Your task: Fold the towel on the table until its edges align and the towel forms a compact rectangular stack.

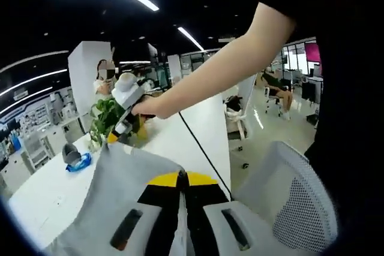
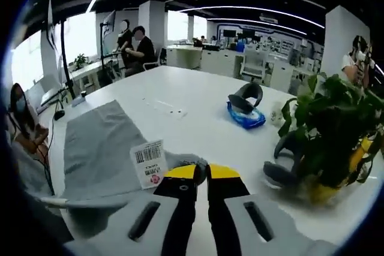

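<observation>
Nearest in the left gripper view, the left hand-held gripper (image 1: 183, 208) is seen pinched shut on the grey towel (image 1: 120, 190), which is lifted up off the white tabletop (image 1: 186, 130). In the right gripper view, the right hand-held gripper (image 2: 201, 199) is likewise clamped on a towel edge by the barcode tag (image 2: 149, 162), the rest being spread flat at left. Further off, a potted plant (image 2: 333, 130) and a blue-and-grey headset (image 2: 245, 106) are parked.
</observation>
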`<state>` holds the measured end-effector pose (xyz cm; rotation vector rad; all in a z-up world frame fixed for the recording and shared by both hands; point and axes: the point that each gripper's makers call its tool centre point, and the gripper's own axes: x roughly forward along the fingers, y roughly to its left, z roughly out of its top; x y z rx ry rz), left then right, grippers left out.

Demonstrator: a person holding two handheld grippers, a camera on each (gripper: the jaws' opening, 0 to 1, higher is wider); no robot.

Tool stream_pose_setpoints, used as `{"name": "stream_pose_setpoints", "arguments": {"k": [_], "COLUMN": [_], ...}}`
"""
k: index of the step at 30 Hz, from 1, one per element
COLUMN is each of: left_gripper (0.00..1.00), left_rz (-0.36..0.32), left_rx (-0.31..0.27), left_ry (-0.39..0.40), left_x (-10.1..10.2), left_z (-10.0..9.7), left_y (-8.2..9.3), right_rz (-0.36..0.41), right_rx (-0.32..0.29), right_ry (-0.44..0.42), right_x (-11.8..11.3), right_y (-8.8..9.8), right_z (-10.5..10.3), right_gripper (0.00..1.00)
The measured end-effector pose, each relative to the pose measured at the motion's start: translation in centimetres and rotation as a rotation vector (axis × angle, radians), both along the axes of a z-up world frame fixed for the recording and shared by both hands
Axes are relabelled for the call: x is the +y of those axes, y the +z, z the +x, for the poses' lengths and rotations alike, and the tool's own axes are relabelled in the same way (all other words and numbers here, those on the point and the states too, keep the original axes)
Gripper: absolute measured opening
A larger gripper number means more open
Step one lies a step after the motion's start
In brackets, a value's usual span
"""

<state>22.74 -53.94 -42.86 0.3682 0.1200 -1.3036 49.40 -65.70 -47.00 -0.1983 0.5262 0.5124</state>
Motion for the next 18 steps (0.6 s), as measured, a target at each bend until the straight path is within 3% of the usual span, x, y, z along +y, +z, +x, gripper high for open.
{"name": "stream_pose_setpoints", "arguments": {"k": [3,11,18], "left_gripper": [0.02,0.02,0.02], "left_rz": [-0.025,-0.128,-0.217], "left_rx": [-0.007,-0.002,-0.032], "left_ry": [-0.022,-0.011,-0.023], "left_x": [-0.7,-2.8,-4.4], "left_z": [-0.5,-0.4,-0.8], "left_y": [1.0,5.4,10.2], "right_rz": [-0.07,-0.101,-0.101], "right_rx": [-0.033,-0.1,-0.115], "right_ry": [0.054,0.076,0.088], "right_x": [-0.6,-2.4,-3.6], "right_y": [2.0,8.5,11.2], "right_z": [-0.2,0.4,0.3], "right_gripper": [0.03,0.03,0.03]}}
